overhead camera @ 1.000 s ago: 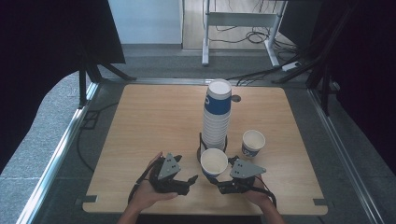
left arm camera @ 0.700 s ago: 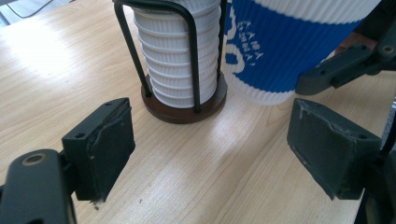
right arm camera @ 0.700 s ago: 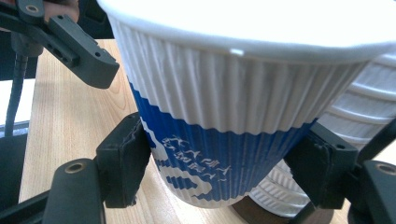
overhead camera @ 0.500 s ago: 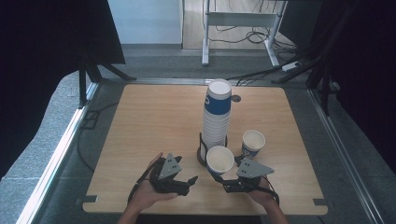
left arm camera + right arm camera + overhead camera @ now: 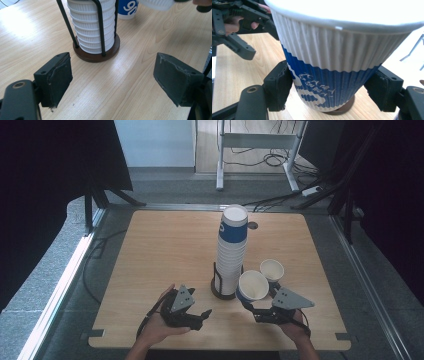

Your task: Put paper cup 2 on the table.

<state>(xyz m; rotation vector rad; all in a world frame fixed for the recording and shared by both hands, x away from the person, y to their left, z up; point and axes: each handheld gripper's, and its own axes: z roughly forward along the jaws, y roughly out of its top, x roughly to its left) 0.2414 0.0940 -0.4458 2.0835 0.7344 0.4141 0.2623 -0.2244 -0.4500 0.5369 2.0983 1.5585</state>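
I've got the right gripper (image 5: 250, 306) clamped on a blue-and-white paper cup (image 5: 252, 286), pads on both sides of its blue band, cup tilted and off the worktop (image 5: 150, 250), just beside the rack's base. Left gripper (image 5: 204, 314) is apart with nothing between the pads, low over the bare wood at the near edge, facing the wire rack (image 5: 96, 51) with the cup stack (image 5: 232, 247). A second cup (image 5: 271, 270) stands upright right of the stack.
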